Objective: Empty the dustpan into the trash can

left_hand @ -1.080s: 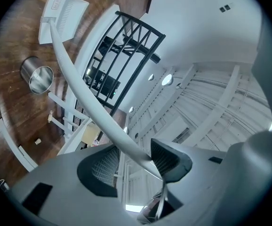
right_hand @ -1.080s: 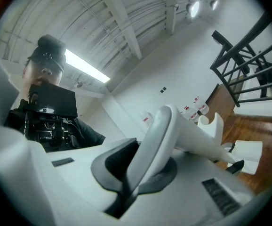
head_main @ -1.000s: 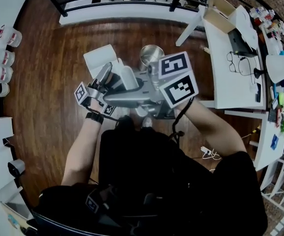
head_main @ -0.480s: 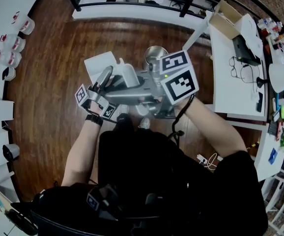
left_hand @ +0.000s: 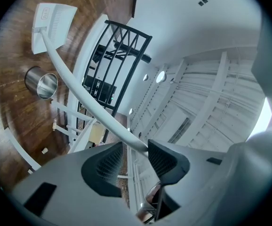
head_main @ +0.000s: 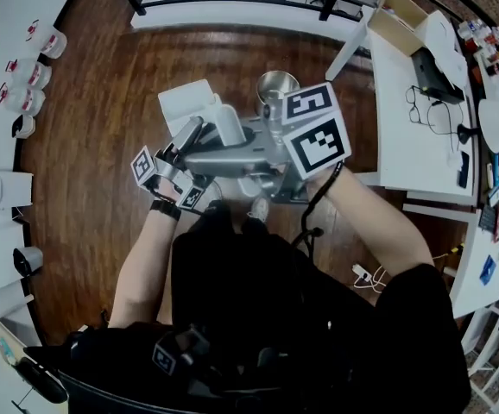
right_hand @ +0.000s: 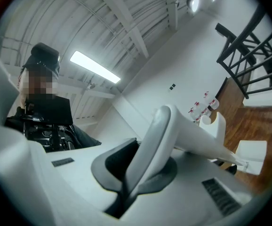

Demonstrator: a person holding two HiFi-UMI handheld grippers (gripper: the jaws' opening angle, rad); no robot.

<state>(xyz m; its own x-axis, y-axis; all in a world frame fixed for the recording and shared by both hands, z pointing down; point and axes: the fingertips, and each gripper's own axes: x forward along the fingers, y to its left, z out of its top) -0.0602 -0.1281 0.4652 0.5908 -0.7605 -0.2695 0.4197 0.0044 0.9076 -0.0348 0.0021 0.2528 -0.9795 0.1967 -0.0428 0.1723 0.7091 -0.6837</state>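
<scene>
right gripper [right_hand: 141,158] jaws stayed clamped on the grey-striped top of the handle [left_hand: 79,94]. left gripper [left_hand: 133,155] jaws had just been closing, part open, with that handle between them. the dustpan [left_hand: 53,23] was over bare wood floor [left_hand: 11,55] near the steel trash can [left_hand: 41,83], short of the black railing [left_hand: 122,46]. its red label [left_hand: 45,14] was unreadable.
</scene>
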